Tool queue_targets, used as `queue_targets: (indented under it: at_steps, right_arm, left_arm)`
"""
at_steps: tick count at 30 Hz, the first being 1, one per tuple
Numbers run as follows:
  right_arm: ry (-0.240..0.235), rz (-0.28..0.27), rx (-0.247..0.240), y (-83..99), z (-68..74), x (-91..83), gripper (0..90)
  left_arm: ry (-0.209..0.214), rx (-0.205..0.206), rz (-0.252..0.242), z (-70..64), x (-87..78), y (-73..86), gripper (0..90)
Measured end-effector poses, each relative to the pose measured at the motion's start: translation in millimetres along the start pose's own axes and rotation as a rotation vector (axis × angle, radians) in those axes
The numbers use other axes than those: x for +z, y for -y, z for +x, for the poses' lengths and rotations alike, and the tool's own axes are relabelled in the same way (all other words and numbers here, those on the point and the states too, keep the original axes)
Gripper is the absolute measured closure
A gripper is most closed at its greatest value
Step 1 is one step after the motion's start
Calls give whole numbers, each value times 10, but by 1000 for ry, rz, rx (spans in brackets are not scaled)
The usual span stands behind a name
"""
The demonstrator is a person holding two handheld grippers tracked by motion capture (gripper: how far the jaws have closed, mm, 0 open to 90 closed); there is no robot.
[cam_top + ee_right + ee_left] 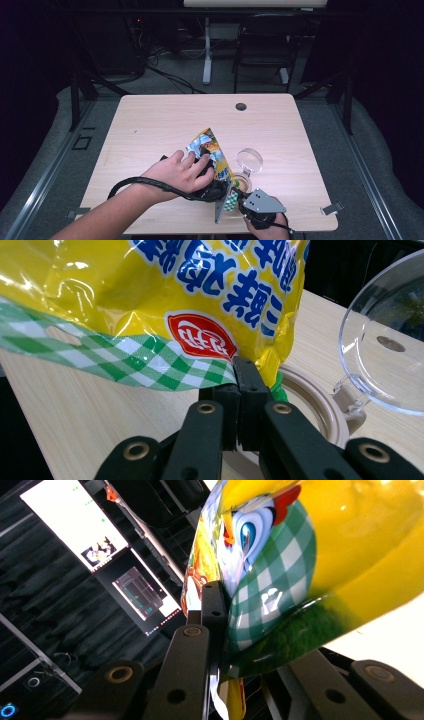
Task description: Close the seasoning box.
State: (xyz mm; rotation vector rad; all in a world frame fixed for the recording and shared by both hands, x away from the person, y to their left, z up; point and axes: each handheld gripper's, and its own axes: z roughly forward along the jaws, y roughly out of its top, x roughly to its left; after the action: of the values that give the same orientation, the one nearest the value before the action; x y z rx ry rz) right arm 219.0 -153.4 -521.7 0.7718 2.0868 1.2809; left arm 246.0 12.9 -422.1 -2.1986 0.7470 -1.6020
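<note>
Pinching shut, right at the bottom of the high view: the right tongs [244,372], biting the green-checked lower seam of the snack bag [212,150], no gap between the jaws. Clamping the same low end from the other side: the left tongs [220,625], closed on the glossy film where the checks meet the yellow, with the left hand [180,172] wrapping over them.

Hanging between the two grips, off the table [150,125]: the bag, long axis slanting from the pinched end near the person up and away toward the far left, its loose corner pointing high.

Sitting just beyond and below the right tongs: the round beige jar [320,405], its mouth open under the bag's corner, the clear lid [249,161] swinging back on its hinge on the far right side.

Judging the next move, probably tearing the seam or tipping the bag into the jar: both grips crowding the one end, the right one nearer the jar. Standing close on the right: the raised lid, likely to be knocked. Well apart at the far edge: the table's small dark hole [241,106], not interfering.
</note>
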Motion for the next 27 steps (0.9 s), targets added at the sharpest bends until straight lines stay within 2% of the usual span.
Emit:
queue_targets:
  at_steps: [27]
  right_arm:
    - [4,-4,-9,-4,5,2,888]
  left_arm:
    - [53,-81,1,-99,72,62,845]
